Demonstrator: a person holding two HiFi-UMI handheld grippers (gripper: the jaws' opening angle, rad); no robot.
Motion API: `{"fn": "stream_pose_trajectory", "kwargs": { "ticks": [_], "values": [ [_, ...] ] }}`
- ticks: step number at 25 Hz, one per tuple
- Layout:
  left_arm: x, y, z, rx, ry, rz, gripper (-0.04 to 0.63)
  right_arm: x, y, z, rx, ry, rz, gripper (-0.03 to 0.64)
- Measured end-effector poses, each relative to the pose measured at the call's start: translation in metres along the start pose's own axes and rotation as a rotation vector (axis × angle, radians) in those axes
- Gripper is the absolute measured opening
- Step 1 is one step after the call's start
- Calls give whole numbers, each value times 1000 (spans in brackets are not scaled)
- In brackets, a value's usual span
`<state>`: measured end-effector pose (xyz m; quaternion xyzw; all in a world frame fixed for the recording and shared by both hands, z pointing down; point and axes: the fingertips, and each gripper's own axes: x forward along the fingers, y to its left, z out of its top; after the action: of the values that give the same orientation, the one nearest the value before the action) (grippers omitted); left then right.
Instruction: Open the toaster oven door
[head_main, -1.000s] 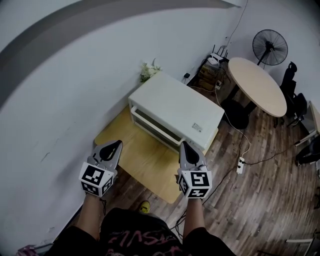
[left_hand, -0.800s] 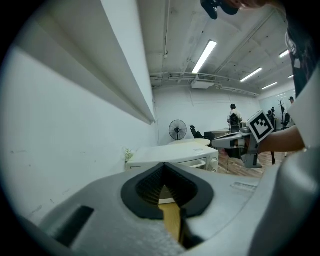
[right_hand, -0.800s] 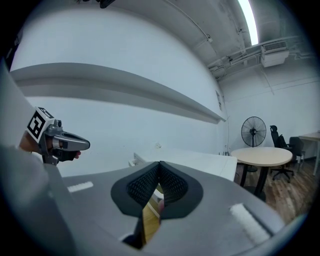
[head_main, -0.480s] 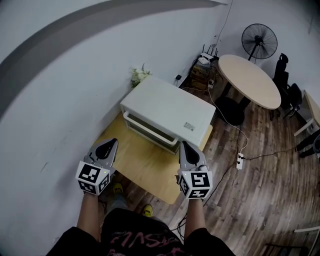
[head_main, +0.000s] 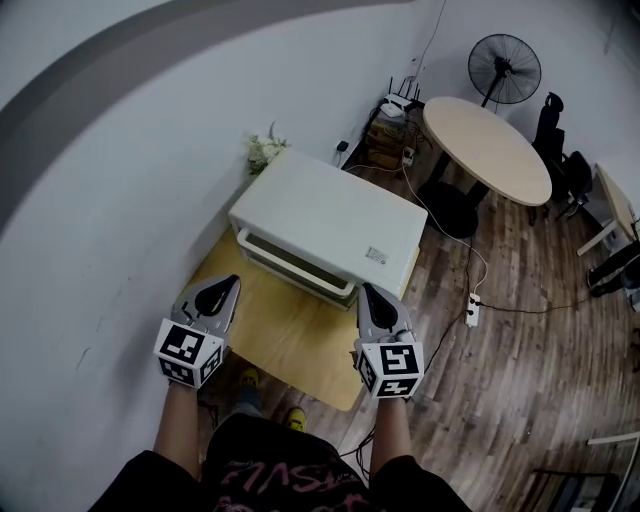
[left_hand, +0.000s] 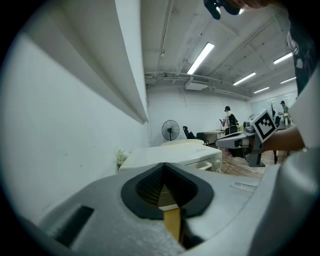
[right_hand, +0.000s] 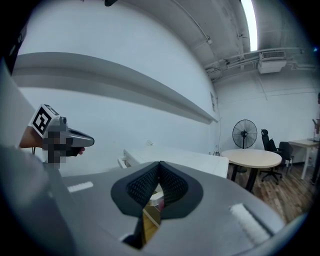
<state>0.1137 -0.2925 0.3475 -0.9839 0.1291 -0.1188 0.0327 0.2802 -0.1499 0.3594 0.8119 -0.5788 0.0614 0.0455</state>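
The white toaster oven (head_main: 325, 225) stands on a low wooden table (head_main: 290, 335) against the wall. Its door faces me and is closed, with the long handle (head_main: 296, 278) along the upper front edge. My left gripper (head_main: 226, 288) hovers over the table's left part, short of the oven's front, shut and empty. My right gripper (head_main: 371, 294) hangs near the oven's front right corner, also shut and empty. In the left gripper view the oven (left_hand: 172, 154) lies beyond the left gripper (left_hand: 164, 166), and the right gripper (left_hand: 250, 137) shows at the right. In the right gripper view the right gripper (right_hand: 160, 165) points at the oven (right_hand: 175, 156).
A white wall runs along the left. Small white flowers (head_main: 262, 152) stand behind the oven. A round wooden table (head_main: 485, 150), a standing fan (head_main: 505, 68) and dark chairs (head_main: 555, 140) are at the far right. A power strip (head_main: 470, 310) and cables lie on the wood floor.
The head view has shifted, so the oven and room sit further left and up in the picture. Both grippers stay shut and hold nearly the same places.
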Motion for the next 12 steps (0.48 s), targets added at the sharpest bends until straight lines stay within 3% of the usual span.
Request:
{"fn": "stream_pose_trajectory", "kwargs": {
  "ticks": [8, 12],
  "values": [
    [46, 22, -11, 20, 32, -101, -2, 27, 2, -10, -20, 40, -33, 9],
    [64, 25, -22, 78, 74, -165, -2, 37, 6, -19, -25, 71, -38, 9]
  ]
}}
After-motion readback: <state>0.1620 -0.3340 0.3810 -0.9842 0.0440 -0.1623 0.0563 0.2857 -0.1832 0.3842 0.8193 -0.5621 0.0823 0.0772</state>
